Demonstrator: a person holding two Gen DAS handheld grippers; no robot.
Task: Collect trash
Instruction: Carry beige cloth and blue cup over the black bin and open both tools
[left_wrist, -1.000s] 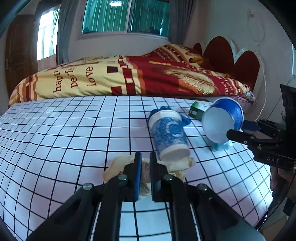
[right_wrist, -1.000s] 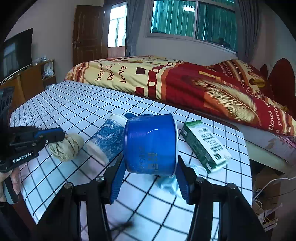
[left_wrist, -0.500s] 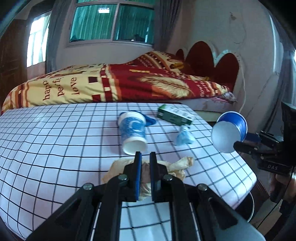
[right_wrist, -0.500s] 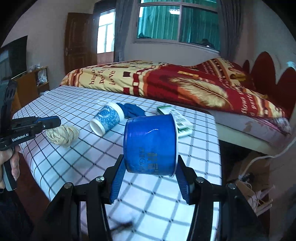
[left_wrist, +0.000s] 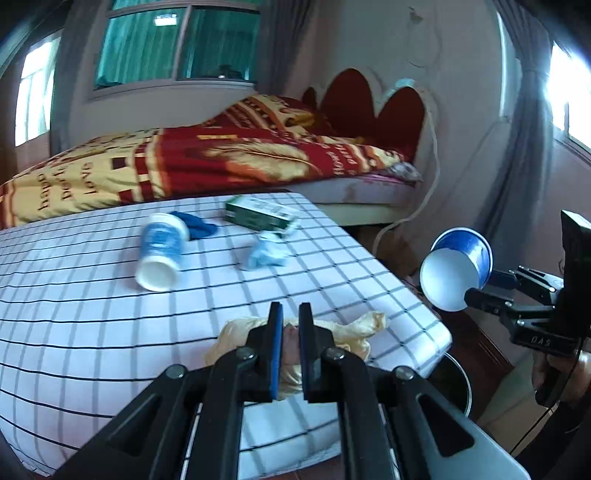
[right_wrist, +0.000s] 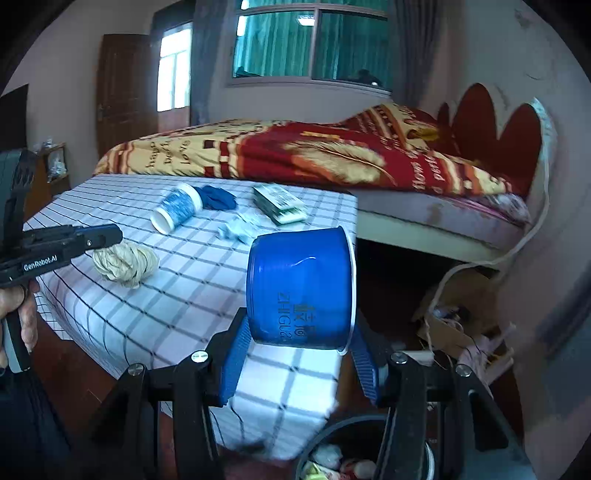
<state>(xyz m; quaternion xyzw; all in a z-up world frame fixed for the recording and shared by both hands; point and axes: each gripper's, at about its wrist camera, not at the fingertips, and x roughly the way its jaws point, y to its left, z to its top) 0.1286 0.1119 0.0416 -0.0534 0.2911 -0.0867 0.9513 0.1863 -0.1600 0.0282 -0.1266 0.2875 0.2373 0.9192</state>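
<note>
My right gripper (right_wrist: 299, 350) is shut on a blue plastic cup (right_wrist: 301, 288), held on its side past the table's right edge, above a dark trash bin (right_wrist: 354, 454). The cup also shows in the left wrist view (left_wrist: 456, 273). My left gripper (left_wrist: 291, 332) is shut on a crumpled beige paper wad (left_wrist: 354, 328), just above the checked tablecloth (left_wrist: 92, 314) near its front right corner. On the table lie a blue-and-white paper cup (left_wrist: 160, 251), a blue cloth (left_wrist: 197, 227), a green-and-white carton (left_wrist: 258, 216) and a pale blue crumpled wrapper (left_wrist: 266, 254).
The bin (left_wrist: 452, 384) stands on the floor by the table's right corner and holds some trash. A bed with a red and yellow quilt (left_wrist: 221, 162) runs behind the table. A cardboard box with clutter (right_wrist: 461, 325) and a white cable (right_wrist: 491, 258) lie to the right.
My right gripper has carried the blue cup rightward off the table to above the bin. My left gripper has pulled back toward the table's right corner with the paper wad.
</note>
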